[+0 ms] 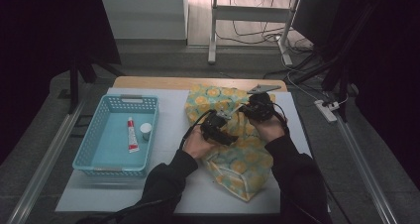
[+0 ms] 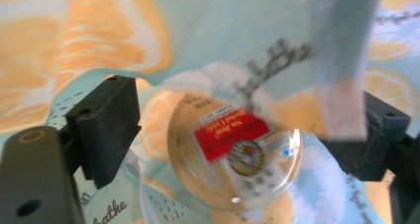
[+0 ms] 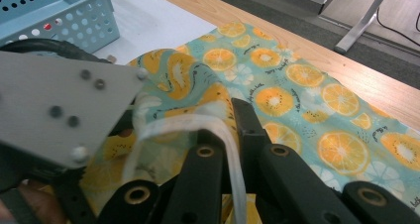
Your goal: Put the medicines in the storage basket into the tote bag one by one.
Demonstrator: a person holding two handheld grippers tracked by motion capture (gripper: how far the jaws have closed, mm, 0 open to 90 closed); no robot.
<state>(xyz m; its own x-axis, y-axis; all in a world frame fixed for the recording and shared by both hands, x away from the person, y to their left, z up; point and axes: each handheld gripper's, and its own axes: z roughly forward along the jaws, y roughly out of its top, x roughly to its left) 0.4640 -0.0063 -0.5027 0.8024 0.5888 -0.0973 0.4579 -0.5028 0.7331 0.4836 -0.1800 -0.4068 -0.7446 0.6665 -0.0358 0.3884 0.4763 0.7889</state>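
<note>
Two grippers are working one thing: the citrus-print bag (image 1: 233,149), lying on the white mat (image 1: 173,135) right of centre, mouth toward the far edge.

Your right gripper (image 1: 255,109) is clenched on the bag's white strap (image 3: 218,127); in the right gripper view the strap runs up between the closed jaws and holds the mouth up.

Your left gripper (image 1: 218,127) sits at the opening, beside the right one. Its view looks into the bag: jaws spread wide, nothing pinched. A clear round jar with a red label (image 2: 235,152) lies between them on the fabric, with visible gaps on both sides, so I read it as let go.

Progress, my read: the jar is inside the bag, so that item is done. Left to do: back your left gripper out. A red-and-white tube (image 1: 131,135) and a small white pot (image 1: 145,130) sit in the blue basket (image 1: 119,135) at the left, well apart from the bag; those may be next, but that's a guess.

Hard to make out:
- jar label text is blurred, unreadable
- left gripper view is soft, and a blue strip crosses its top right, hiding part of the right jaw
- high view: hands and grippers cover the bag's mouth
- your sleeves cut off the near corner of the bag
</note>
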